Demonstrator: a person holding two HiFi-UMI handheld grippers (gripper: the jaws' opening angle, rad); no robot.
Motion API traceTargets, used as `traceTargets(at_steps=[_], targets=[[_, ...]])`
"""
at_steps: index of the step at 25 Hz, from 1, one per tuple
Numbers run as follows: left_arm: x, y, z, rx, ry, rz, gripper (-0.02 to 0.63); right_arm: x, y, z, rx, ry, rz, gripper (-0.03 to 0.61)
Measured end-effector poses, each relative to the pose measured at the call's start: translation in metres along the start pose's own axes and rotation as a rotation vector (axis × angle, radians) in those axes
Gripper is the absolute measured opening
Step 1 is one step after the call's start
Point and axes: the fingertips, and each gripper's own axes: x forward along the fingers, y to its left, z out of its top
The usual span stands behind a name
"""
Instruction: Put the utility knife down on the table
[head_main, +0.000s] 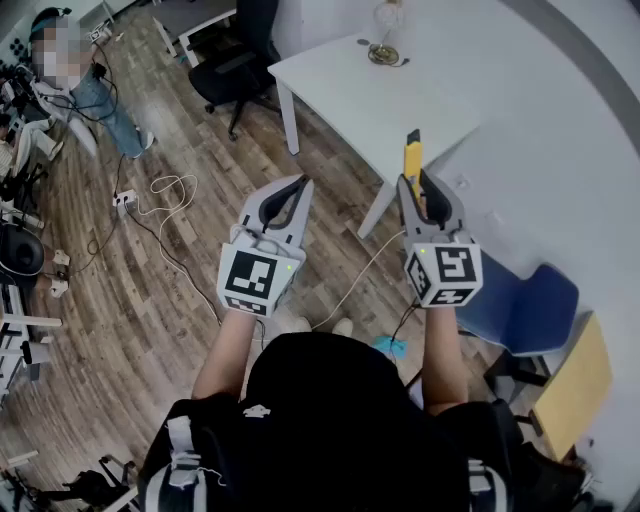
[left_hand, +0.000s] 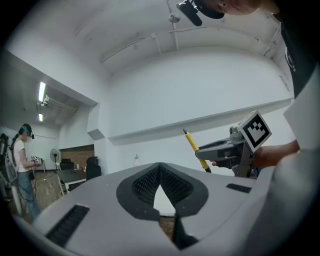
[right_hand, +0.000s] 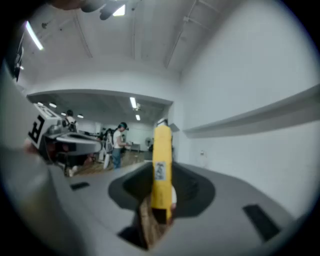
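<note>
**Q:** Where is the knife now?

**A:** In the air, not on the table. The right gripper has its jaws closed on the yellow handle. The knife sticks out past the jaw tips and leans slightly. In the head view its tip overlaps the table's near corner. I cannot tell whether it is over the top or just short of it.

**Q:** And the other hand?

**A:** The left gripper hangs beside the right one, level, over the wooden floor. Its jaw tips meet and nothing is between them.

**Q:** How should the knife go down?

**A:** My judgement: carry it forward until it is clearly over bare white top, well in from the near edges. A glass object stands near the far edge, so stay short of that. Lower the right gripper until the handle lies flat on the surface. Only then spread the jaws, so the knife does not drop or roll.

**Q:** What could go wrong?

**A:** Letting go too near the corner could send it to the floor. The blade end leads, so it should not strike the top point-first.
</note>
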Motion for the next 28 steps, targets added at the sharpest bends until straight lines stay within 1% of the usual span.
traceTargets(at_steps=[3, 7, 11, 17, 22, 24, 28], targets=[[0.000, 0.001, -0.003, -0.027, 0.013, 0.003, 0.015, 0.001, 0.002, -0.001, 0.012, -0.003, 0.006, 0.136], [0.003, 0.005, -0.003, 0.002, 0.003, 0.005, 0.015, 0.004, 0.003, -0.003, 0.016, -0.004, 0.023, 0.137], [0.010, 0.003, -0.006, -0.006, 0.009, 0.016, 0.015, 0.006, -0.001, -0.006, 0.011, 0.000, 0.040, 0.136], [0.019, -0.012, -0.009, -0.013, 0.020, 0.033, 0.015, 0.002, -0.017, -0.013, -0.003, -0.006, 0.065, 0.135], [0.027, -0.032, -0.012, -0.001, 0.031, 0.038, 0.015, -0.008, -0.032, -0.020, 0.002, -0.003, 0.080, 0.137], [0.032, -0.040, -0.011, 0.017, 0.035, 0.035, 0.015, -0.012, -0.040, -0.022, 0.002, -0.005, 0.082, 0.137], [0.040, -0.049, -0.010, 0.030, 0.032, 0.032, 0.015, -0.013, -0.051, -0.024, 0.008, -0.008, 0.090, 0.135]])
